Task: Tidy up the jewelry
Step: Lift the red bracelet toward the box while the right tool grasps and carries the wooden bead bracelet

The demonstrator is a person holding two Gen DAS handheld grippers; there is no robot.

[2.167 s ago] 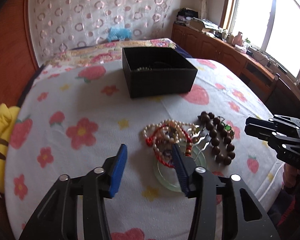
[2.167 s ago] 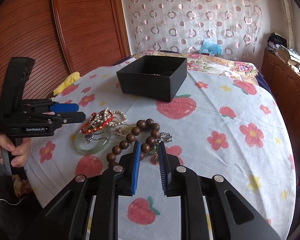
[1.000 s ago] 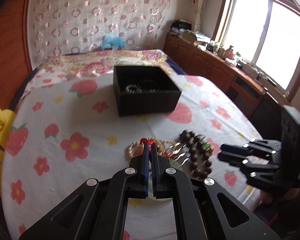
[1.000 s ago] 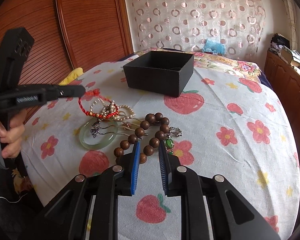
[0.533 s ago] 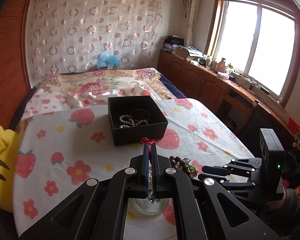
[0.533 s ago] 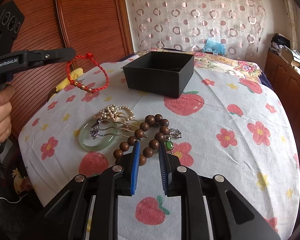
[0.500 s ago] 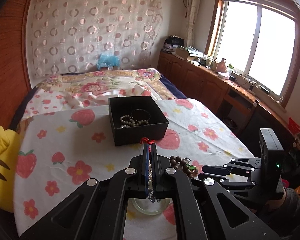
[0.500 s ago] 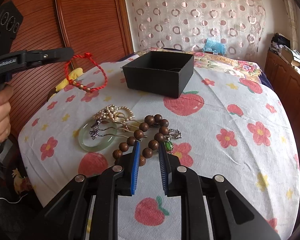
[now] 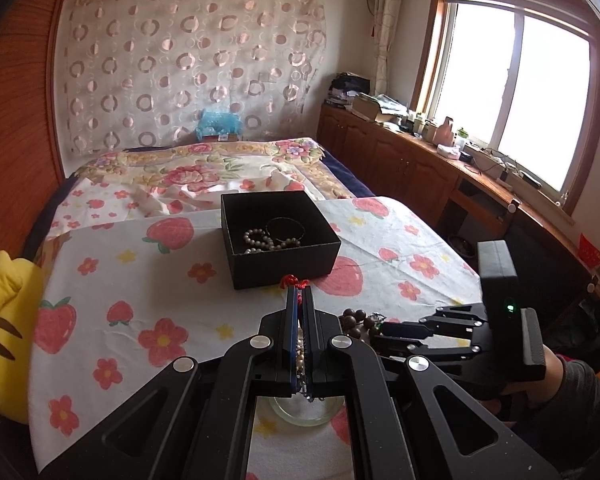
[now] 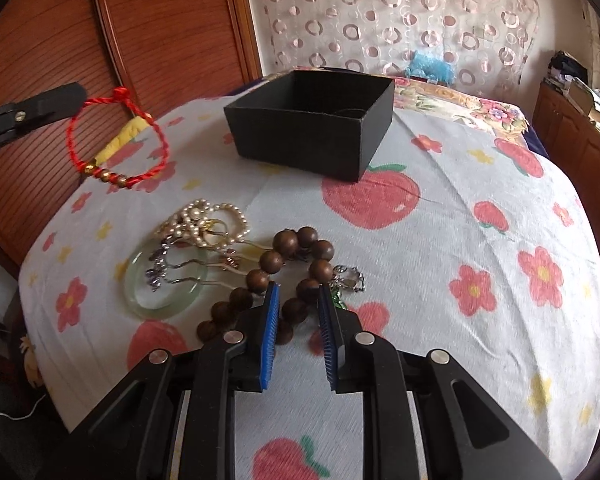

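Red cord bracelet (image 10: 116, 140) has risen, pinched by left hand-held gripper (image 9: 299, 294).

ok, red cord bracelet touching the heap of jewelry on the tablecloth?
Apart. The right wrist view shows the red cord bracelet hanging from the shut left gripper, clear air between it and the pearl strand topping the heap.

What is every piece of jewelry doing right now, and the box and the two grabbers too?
Red cord bracelet with small beads: hanging in the air from the left gripper.
Left gripper: jaws shut on the red cord.
Right gripper: jaws open, empty, over the brown beads.
Brown wooden bead bracelet: lying on the cloth.
Pale green glass bangle: lying flat under silver hairpins.
Pearl strand: heaped on the cloth.
Black cardboard box: open, jewelry inside.
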